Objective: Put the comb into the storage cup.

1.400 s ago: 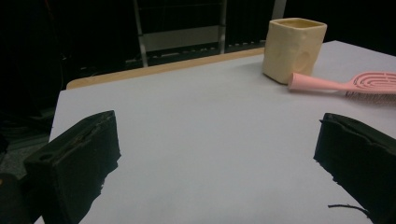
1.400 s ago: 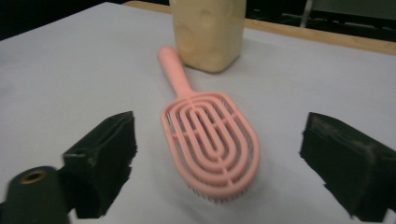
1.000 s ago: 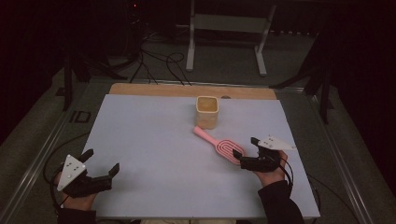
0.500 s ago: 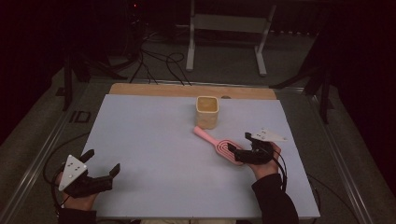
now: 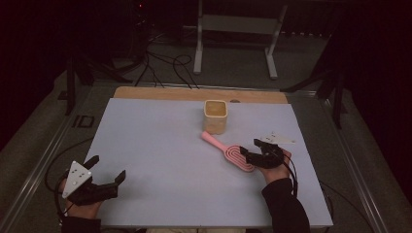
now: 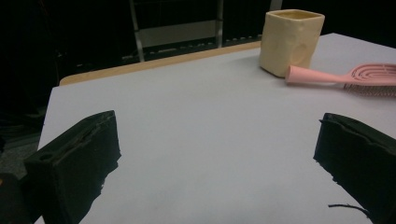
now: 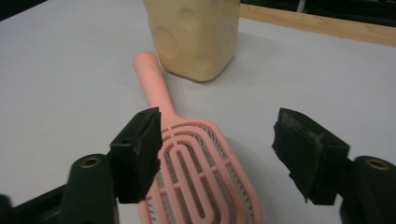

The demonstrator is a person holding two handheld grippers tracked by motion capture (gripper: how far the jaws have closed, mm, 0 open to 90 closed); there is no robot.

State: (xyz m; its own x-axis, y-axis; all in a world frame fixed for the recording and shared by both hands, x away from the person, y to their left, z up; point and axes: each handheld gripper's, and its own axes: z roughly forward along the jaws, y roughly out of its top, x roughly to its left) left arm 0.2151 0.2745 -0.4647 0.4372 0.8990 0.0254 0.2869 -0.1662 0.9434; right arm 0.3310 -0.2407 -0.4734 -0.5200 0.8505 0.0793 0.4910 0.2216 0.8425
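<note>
A pink hairbrush [image 5: 228, 149] lies on the white table [image 5: 160, 141], its handle pointing at a cream cup [image 5: 215, 116] that stands upright just beyond it. My right gripper [image 5: 248, 148] sits low over the brush head [image 7: 196, 172]. Its jaws have just been closing and straddle the head; the left one is at the head's edge and the right one stands clear of it, so it is open. My left gripper [image 5: 107, 167] rests open near the front left corner, nothing between its jaws [image 6: 217, 128]. From there the cup [image 6: 292, 39] and the brush [image 6: 345, 77] show far off.
A wooden strip [image 5: 194, 93] runs along the table's far edge. Beyond it a metal stand [image 5: 235, 29] and loose cables [image 5: 160, 63] lie on the dark floor. The cup [image 7: 194, 32] stands close ahead of the right gripper [image 7: 217, 123].
The right gripper has moved left and down onto the brush head, and its jaws have narrowed around it. The left gripper, the cup and the brush have stayed put.
</note>
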